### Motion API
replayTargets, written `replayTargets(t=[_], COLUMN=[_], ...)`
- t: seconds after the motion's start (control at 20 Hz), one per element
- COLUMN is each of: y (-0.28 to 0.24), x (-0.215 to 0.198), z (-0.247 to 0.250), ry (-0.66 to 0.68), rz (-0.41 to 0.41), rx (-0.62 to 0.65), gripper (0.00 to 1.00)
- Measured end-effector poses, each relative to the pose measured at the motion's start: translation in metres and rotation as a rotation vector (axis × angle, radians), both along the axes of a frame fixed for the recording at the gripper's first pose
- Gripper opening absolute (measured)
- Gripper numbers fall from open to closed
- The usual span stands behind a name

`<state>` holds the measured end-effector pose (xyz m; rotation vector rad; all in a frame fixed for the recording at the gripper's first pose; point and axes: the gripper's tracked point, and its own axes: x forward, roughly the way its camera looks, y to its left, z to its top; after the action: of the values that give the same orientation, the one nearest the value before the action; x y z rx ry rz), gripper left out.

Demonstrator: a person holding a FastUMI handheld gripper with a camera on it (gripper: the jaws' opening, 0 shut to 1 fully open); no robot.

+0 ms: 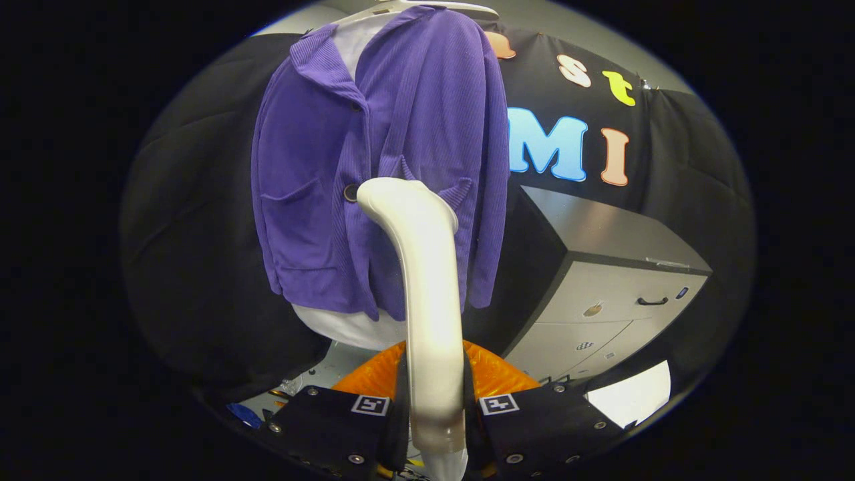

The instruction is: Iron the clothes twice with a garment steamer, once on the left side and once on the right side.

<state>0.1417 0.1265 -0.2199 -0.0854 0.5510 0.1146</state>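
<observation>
A purple corduroy jacket [374, 167] hangs on a white hanger over a white garment whose hem [347, 327] shows below it. My gripper [435, 407] is shut on the handle of a white garment steamer [427, 280], which rises between the fingers. The steamer's head [394, 197] reaches the jacket's front near the dark middle button [350, 192], just left of the right-hand pocket. I cannot tell whether the head touches the cloth.
A grey cabinet [614, 280] with drawers and a dark handle stands to the right of the jacket. An orange object [494, 374] sits just beyond the fingers, under the steamer. Black cloth wall hangs behind and to the left.
</observation>
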Motion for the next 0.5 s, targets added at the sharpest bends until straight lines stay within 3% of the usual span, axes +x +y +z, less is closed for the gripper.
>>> replayTargets(t=[0.5], y=[-0.007], x=[-0.013], z=[-0.043], ry=[0.120], rz=[0.020], rx=[0.017], gripper=[0.35])
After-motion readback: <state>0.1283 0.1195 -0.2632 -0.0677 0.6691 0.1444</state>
